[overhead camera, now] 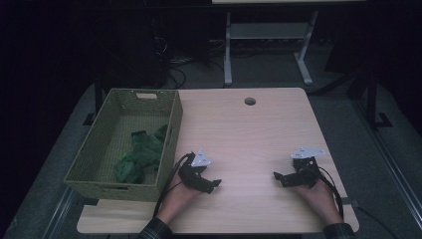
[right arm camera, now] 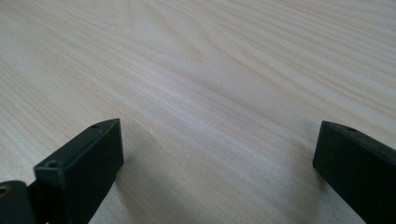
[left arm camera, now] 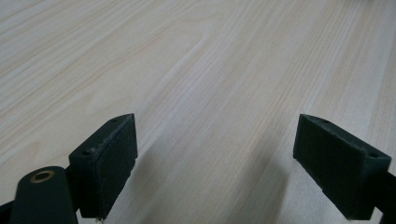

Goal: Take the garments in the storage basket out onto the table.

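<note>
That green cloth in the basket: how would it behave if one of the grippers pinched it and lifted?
The green cloth lies crumpled in folds, so it is probably floppy and would drape. It looks thin, likely light. It may snag on the woven basket wall as it comes out.

The high view is dim and grainy: the desk [overhead camera: 249, 144] is the one lit surface, the room and floor behind it sink into near black, and the green cloth [overhead camera: 139, 155] in the basket [overhead camera: 94, 149] shows little detail. Both gripper views are brighter, with soft even light on the pale wood. There the black fingers [left arm camera: 105, 161] throw faint, blurred shadows forward onto the wood, the far grain goes slightly soft, and there is no harsh glare.
</note>
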`<act>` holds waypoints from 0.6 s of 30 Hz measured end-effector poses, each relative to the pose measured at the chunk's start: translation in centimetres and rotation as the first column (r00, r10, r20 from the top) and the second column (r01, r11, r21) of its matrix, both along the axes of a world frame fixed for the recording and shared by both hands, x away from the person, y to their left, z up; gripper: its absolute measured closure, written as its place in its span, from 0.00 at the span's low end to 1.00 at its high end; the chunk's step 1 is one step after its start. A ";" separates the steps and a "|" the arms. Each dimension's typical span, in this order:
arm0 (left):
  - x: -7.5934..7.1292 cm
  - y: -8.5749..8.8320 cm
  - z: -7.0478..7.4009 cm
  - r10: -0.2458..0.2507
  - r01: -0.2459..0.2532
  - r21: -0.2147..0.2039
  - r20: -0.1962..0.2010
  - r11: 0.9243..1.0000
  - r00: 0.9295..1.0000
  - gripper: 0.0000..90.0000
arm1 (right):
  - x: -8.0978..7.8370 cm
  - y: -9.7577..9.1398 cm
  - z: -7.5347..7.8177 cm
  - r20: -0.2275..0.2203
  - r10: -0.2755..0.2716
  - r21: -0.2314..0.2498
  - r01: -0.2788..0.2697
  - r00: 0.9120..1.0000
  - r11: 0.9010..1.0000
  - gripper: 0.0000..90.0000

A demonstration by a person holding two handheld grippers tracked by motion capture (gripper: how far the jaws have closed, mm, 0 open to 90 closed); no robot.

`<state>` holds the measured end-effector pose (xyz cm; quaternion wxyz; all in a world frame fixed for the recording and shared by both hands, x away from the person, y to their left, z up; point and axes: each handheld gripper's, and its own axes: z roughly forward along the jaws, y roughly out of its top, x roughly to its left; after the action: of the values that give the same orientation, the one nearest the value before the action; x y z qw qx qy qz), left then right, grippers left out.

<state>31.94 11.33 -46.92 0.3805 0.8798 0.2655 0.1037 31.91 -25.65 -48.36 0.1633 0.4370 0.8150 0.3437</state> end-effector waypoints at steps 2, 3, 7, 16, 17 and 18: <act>0.0 0.1 0.2 0.005 -0.005 -0.012 -0.010 1.000 1.000 0.15 | 0.0 0.0 0.0 -0.004 -0.001 0.001 0.001 1.000 1.000 0.02; 0.0 0.1 0.2 0.002 -0.002 -0.014 -0.010 1.000 1.000 0.15 | 0.0 0.0 0.0 -0.003 -0.001 0.001 0.001 1.000 1.000 0.02; 0.0 0.0 0.8 -0.003 0.003 -0.004 -0.011 1.000 1.000 0.15 | 0.0 0.0 0.0 -0.004 -0.002 0.001 0.002 1.000 1.000 0.02; 0.3 0.1 1.5 -0.001 0.001 -0.005 -0.025 1.000 1.000 0.15 | -0.3 0.0 0.0 -0.006 -0.007 0.000 0.007 1.000 1.000 0.02; 0.3 0.1 1.6 0.001 -0.001 0.000 -0.031 1.000 1.000 0.15 | -0.3 0.0 0.0 -0.007 -0.007 0.000 0.007 1.000 1.000 0.02; 0.4 0.0 1.7 -0.001 0.001 0.000 -0.035 1.000 0.999 0.15 | -0.3 0.0 0.0 -0.007 -0.006 -0.002 0.006 1.000 1.000 0.02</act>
<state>32.31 11.38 -45.27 0.3758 0.8816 0.2716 0.0880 31.64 -25.70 -48.32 0.1620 0.4405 0.8146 0.3407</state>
